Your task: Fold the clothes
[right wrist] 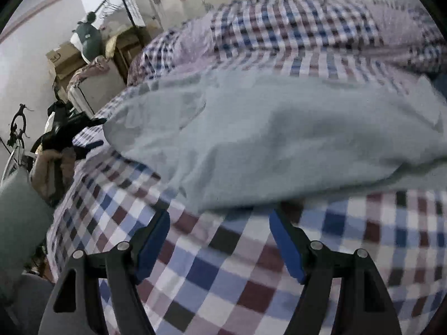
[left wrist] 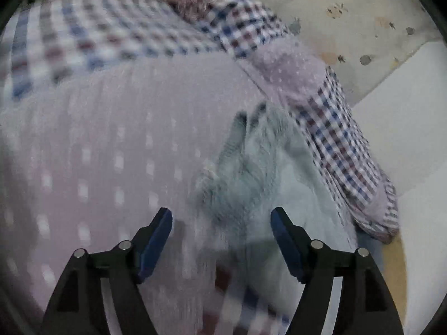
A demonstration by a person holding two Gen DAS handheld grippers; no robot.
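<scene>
Both tongs, left (left wrist: 221, 240) and right (right wrist: 219, 241), gape empty beside the garment (right wrist: 279, 139), ready to grasp its edge.

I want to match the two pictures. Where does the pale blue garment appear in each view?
Left wrist view: pale blue garment lies right of centre, just ahead of the open jaws.
Right wrist view: it spreads across the middle, above the open jaws.
Shared landmark: the checked bedcover.

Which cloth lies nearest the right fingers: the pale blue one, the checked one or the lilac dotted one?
The checked cloth: it lies directly under the open right gripper; the pale blue garment lies just beyond.
</scene>
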